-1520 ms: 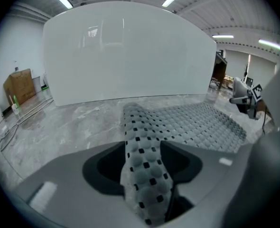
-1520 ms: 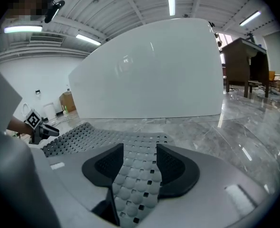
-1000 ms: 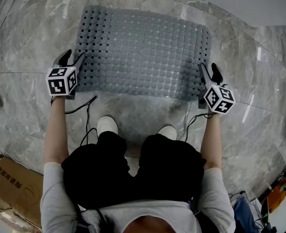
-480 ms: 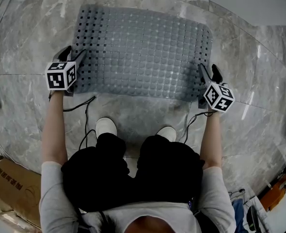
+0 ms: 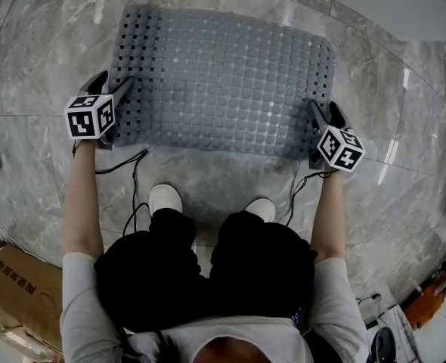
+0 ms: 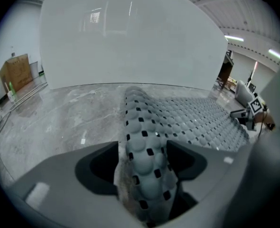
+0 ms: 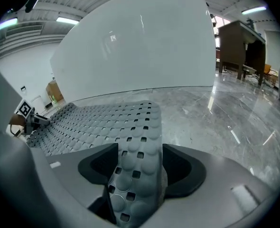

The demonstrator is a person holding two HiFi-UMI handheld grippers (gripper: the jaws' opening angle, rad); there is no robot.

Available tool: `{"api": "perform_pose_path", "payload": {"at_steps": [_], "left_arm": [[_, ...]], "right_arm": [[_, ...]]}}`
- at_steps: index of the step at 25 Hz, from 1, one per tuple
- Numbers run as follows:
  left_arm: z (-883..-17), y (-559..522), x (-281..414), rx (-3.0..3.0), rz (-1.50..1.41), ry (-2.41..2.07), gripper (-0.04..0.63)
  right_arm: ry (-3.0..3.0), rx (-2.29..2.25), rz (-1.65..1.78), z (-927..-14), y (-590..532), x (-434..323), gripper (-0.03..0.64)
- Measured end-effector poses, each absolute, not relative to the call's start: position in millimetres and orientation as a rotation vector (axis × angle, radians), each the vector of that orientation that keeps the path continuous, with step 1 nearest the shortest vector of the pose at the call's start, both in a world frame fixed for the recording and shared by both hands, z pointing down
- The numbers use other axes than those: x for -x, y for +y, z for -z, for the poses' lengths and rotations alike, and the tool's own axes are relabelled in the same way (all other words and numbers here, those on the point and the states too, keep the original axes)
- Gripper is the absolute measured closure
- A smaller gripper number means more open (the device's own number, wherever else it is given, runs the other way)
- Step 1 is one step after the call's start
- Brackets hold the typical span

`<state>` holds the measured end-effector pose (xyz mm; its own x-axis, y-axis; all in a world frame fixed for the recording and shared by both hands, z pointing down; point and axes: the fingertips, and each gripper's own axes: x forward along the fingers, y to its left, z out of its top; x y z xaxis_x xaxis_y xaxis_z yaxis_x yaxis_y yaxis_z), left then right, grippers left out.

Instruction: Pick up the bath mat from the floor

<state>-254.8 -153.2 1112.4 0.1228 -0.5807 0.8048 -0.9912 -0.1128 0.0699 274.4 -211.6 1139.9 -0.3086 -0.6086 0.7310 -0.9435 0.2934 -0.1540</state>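
Left tool (image 5: 113, 89) and right tool (image 5: 325, 115), jaws just opening, loose astride opposite short edges of the bath mat (image 5: 223, 74).

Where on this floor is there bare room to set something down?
Bare marble floor lies left of the bath mat, down to the cardboard box, and right of it too. A strip runs beyond the mat. It is crowded between the mat and the person's shoes, where cables trail.
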Motion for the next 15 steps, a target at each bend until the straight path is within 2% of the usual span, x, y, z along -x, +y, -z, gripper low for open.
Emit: {"api": "perform_pose_path", "payload": {"at_steps": [8, 10, 15], "left_arm": [[-1117.4, -155.1, 250.2, -1.774, -0.837, -1.477, 0.289], [-1118.6, -155.7, 246.4, -1.775, -0.837, -1.465, 0.324], [-1119.3, -155.6, 245.0, -1.753, -0.839, -1.484, 0.328]], "right_arm": [[-2.029, -1.380, -0.801, -1141.7, -215.3, -269.3, 0.318], [-2.033, -1.371, -0.810, -1142.1, -215.3, -267.1, 0.331], [-2.027, -1.335, -0.805, -1142.9, -215.0, -257.3, 0.398]]}}
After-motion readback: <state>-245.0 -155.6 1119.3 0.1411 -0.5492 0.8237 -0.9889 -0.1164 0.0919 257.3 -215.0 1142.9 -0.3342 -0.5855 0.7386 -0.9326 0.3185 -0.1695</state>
